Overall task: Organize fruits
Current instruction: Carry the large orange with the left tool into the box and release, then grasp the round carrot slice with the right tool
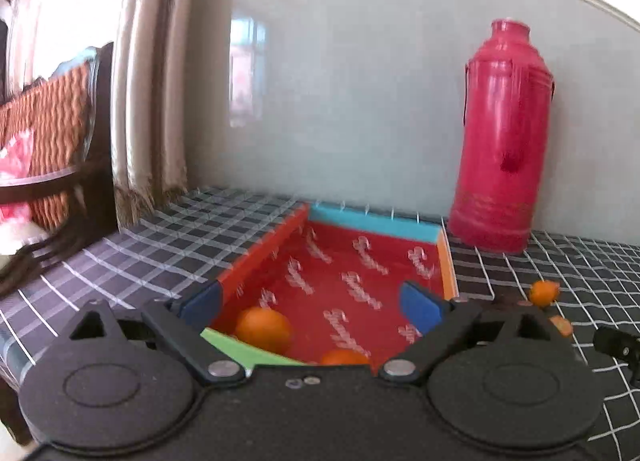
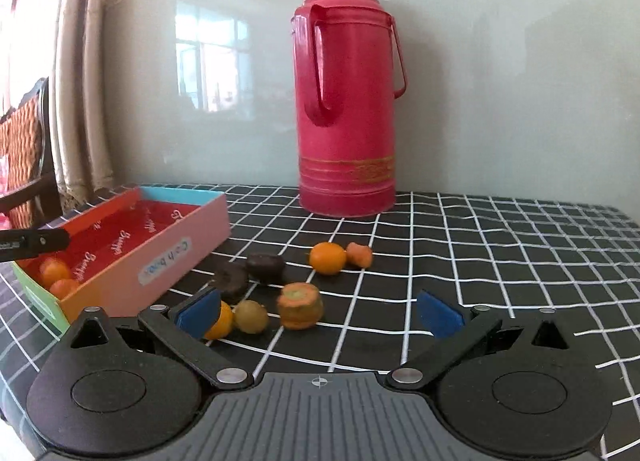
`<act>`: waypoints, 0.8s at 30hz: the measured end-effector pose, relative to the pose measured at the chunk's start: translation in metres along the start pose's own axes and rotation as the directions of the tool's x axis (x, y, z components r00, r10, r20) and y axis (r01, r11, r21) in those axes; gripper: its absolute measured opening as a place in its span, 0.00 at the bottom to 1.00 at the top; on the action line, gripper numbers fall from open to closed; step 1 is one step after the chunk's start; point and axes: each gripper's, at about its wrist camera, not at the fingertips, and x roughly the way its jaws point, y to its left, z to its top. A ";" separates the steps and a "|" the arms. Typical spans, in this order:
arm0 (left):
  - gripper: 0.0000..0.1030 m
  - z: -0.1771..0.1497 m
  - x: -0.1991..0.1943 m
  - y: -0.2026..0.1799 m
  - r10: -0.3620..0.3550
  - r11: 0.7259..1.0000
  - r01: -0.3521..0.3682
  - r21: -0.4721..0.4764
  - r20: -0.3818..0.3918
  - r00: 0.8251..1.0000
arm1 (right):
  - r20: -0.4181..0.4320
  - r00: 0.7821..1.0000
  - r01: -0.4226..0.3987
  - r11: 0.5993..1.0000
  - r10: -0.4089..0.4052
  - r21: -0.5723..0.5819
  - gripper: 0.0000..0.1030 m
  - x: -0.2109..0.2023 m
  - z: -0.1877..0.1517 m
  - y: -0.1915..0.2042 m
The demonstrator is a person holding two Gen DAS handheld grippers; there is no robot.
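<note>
While two oranges (image 1: 264, 329) lie at the near end of the red-lined cardboard box (image 1: 256, 257), the left gripper (image 1: 316, 301) hangs above that box with its blue-padded fingers (image 1: 420, 307) spread wide and nothing between them. The box sits on a table covered in a black cloth with a white grid (image 1: 560, 273), its far wall blue and its right wall orange.

Seen from the right wrist camera, the same box stands at far left, a pale handwritten label (image 2: 166, 261) on its pink outer side. The right gripper (image 2: 320, 315) is low over the cloth to the right of the box, fingers likewise spread and empty.

Loose pieces lie scattered on the cloth between that gripper and a tall red thermos flask (image 2: 346, 97) standing at the far edge against a pale wall. An orange fruit (image 2: 220, 321) is partly hidden behind the gripper's left finger pad (image 2: 198, 315); just to its right are a small yellow-green fruit (image 2: 251, 316) and a short round orange piece with a greenish top (image 2: 300, 306). Farther off sit two dark round items (image 2: 265, 268), then another orange (image 2: 328, 258) touching a small orange lump (image 2: 359, 254).

A curtain (image 1: 148, 81) hangs at far left.
</note>
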 end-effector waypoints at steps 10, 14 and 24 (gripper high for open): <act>0.91 -0.002 0.001 -0.001 0.012 1.000 -0.012 0.002 -0.007 1.000 | -0.002 0.998 0.062 0.998 -0.062 -0.017 1.00 0.002 0.001 -0.006; 0.92 -0.003 0.002 0.003 0.028 1.000 -0.028 0.002 -0.016 0.999 | -0.016 0.995 0.100 0.995 -0.100 -0.016 1.00 0.008 0.000 -0.006; 0.92 -0.004 0.000 0.022 0.050 0.999 -0.051 -0.017 -0.020 0.999 | -0.077 0.992 0.097 0.995 -0.098 -0.021 0.67 0.029 0.003 -0.003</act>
